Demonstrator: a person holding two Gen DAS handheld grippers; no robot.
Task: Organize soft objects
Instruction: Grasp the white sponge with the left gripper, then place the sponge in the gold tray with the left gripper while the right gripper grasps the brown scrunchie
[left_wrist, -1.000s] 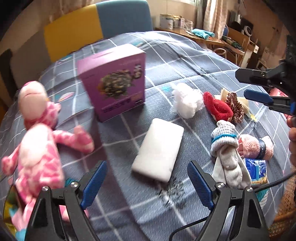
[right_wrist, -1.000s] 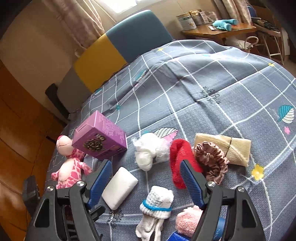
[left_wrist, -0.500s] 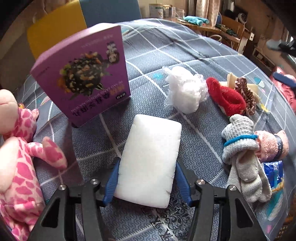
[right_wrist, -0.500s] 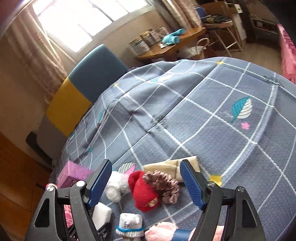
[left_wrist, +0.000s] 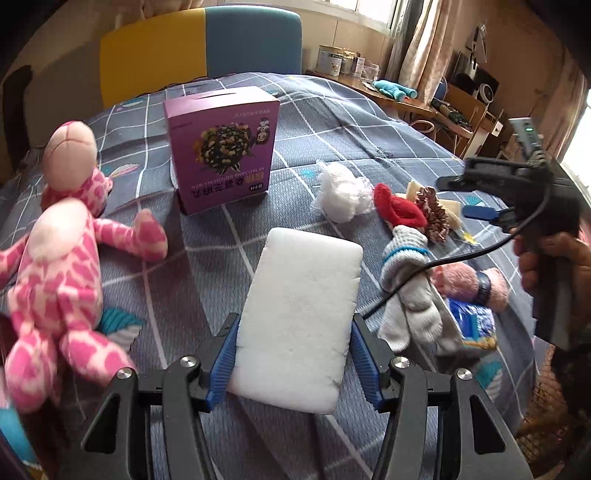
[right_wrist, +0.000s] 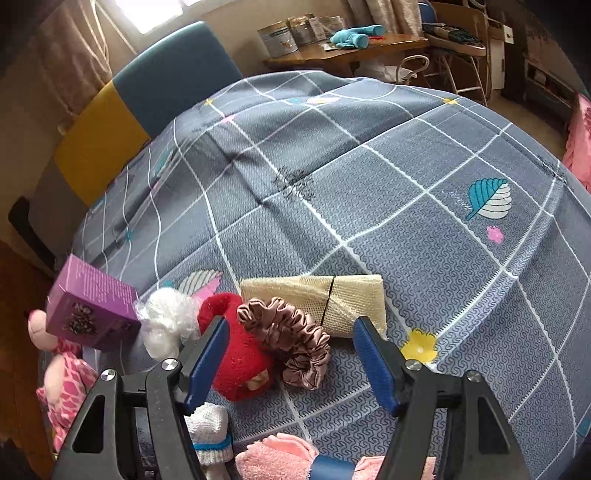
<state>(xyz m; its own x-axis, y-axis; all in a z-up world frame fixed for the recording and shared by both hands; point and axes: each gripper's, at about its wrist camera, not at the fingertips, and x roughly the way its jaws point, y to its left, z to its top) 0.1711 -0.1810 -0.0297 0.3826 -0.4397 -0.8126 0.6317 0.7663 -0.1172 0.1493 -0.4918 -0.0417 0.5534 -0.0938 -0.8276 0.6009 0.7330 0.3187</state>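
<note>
Left gripper (left_wrist: 293, 358): blue pads clamped on both long sides of the white rectangular foam sponge (left_wrist: 301, 317), gripping its near end; whether the sponge is clear of the grey checked bedspread (right_wrist: 406, 192) cannot be told. Right gripper (right_wrist: 290, 363): jaws wide, nothing between them, hovering over the red plush hat (right_wrist: 236, 354) and the brown satin scrunchie (right_wrist: 291, 343), which touch. Cream mesh pouch (right_wrist: 332, 299) lies just behind the scrunchie. White fluffy puff (left_wrist: 343, 195) sits beside the hat, toward the upright purple cardboard box (left_wrist: 221, 155). Pink spotted plush giraffe (left_wrist: 62, 251) lies toward the left edge of the bedspread. Grey knitted glove (left_wrist: 410, 291) and pink fuzzy sock (left_wrist: 469, 284) lie near the sponge's right side.
</note>
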